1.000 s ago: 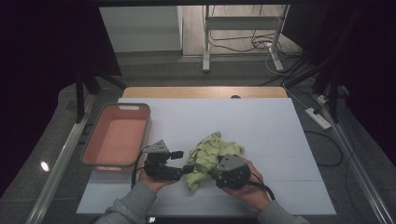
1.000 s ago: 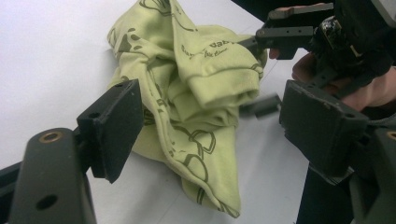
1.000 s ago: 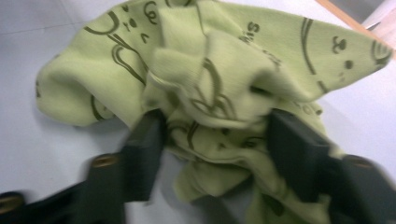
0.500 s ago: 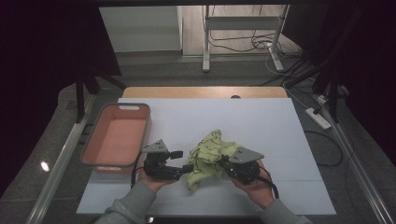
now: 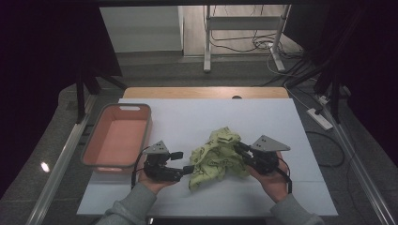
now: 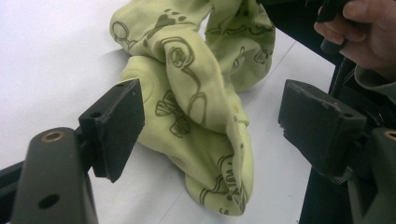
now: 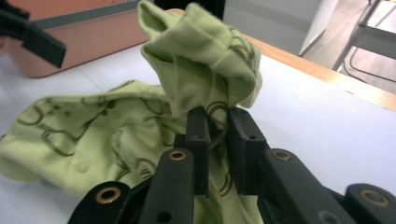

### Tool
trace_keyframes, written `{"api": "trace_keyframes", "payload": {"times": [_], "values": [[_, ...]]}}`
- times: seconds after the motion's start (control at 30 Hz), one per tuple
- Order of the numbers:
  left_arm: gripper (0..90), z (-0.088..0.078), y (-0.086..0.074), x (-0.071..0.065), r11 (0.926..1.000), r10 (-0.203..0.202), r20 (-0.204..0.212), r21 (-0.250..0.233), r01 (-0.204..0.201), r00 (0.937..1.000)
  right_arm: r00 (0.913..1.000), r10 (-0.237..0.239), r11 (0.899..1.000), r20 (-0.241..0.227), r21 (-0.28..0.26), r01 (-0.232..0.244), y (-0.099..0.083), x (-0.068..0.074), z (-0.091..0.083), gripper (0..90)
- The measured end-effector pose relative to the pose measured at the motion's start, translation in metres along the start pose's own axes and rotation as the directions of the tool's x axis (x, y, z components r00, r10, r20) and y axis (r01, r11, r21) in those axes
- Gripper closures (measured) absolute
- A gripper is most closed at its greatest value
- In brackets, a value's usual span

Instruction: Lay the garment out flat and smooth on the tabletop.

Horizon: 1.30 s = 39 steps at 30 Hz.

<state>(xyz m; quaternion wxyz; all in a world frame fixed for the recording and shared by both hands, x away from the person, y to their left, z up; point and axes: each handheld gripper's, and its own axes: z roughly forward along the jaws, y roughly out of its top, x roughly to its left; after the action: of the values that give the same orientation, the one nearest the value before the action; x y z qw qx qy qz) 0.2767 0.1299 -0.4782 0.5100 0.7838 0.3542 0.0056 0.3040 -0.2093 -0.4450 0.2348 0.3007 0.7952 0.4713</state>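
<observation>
the green printed garment [image 5: 217, 158] lies crumpled mid-counter [image 5: 197, 117], nothing sorted yet. the right gripper [image 7: 217, 135] has just closed its jaws on a raised fold; the left gripper [image 6: 210, 116] waits with jaws wide around a low corner. spreading or folding looks wholly undone.

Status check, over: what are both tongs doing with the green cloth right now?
Right tongs just closed, pinching a fold of the green cloth. Left tongs open, cloth end between the jaws, not gripped. Pink bin sits left, nothing blocking.
</observation>
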Motion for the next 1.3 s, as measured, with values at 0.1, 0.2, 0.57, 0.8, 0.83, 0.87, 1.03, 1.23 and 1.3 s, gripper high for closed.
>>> {"api": "trace_keyframes", "payload": {"times": [0.1, 0.2, 0.57, 0.8, 0.83, 0.87, 1.03, 1.23, 1.3], "values": [[23.0, 0.002, 0.0, 0.0, 1.0, 0.0, 0.002, 0.004, 0.0, 1.0, 0.9997, 0.019, 1.0, 0.015, 0.006, -0.019, -0.001, -0.006, -0.001, 79.5], [23.6, 0.005, 0.0, 0.0, 1.0, 0.001, 0.005, 0.008, -0.001, 1.0, 0.9992, 0.037, 0.999, 0.017, 0.015, -0.037, -0.004, -0.01, 0.0, 79.5], [24.0, 0.012, 0.001, -0.002, 0.9994, 0.016, 0.011, 0.03, -0.016, 0.9998, 0.9964, 0.071, 0.996, 0.046, 0.05, -0.073, -0.014, -0.022, 0.004, 79.5], [24.1, 0.017, 0.0, -0.006, 0.9986, 0.028, 0.014, 0.044, -0.029, 0.9995, 0.9861, 0.141, 0.988, 0.088, 0.053, -0.146, -0.021, -0.036, 0.0, 79.9], [24.1, 0.017, -0.001, -0.006, 0.9983, 0.032, 0.013, 0.049, -0.032, 0.9994, 0.9847, 0.139, 0.987, 0.105, 0.062, -0.146, -0.022, -0.037, -0.001, 79.9], [24.1, 0.017, -0.001, -0.006, 0.998, 0.034, 0.012, 0.052, -0.035, 0.9993, 0.9833, 0.137, 0.987, 0.12, 0.068, -0.146, -0.022, -0.038, -0.001, 79.9], [24.0, 0.014, -0.001, -0.005, 0.9986, 0.028, 0.009, 0.044, -0.028, 0.9996, 0.9596, 0.192, 0.974, 0.206, 0.077, -0.211, -0.03, -0.055, -0.012, 79.9], [24.0, 0.013, -0.001, -0.004, 0.9989, 0.026, 0.009, 0.039, -0.026, 0.9996, 0.9219, 0.259, 0.949, 0.288, 0.103, -0.299, -0.052, -0.073, -0.03, 79.9], [24.0, 0.012, -0.001, -0.003, 0.9991, 0.023, 0.008, 0.036, -0.024, 0.9997, 0.9084, 0.282, 0.936, 0.309, 0.118, -0.331, -0.057, -0.077, -0.034, 79.9]]}}
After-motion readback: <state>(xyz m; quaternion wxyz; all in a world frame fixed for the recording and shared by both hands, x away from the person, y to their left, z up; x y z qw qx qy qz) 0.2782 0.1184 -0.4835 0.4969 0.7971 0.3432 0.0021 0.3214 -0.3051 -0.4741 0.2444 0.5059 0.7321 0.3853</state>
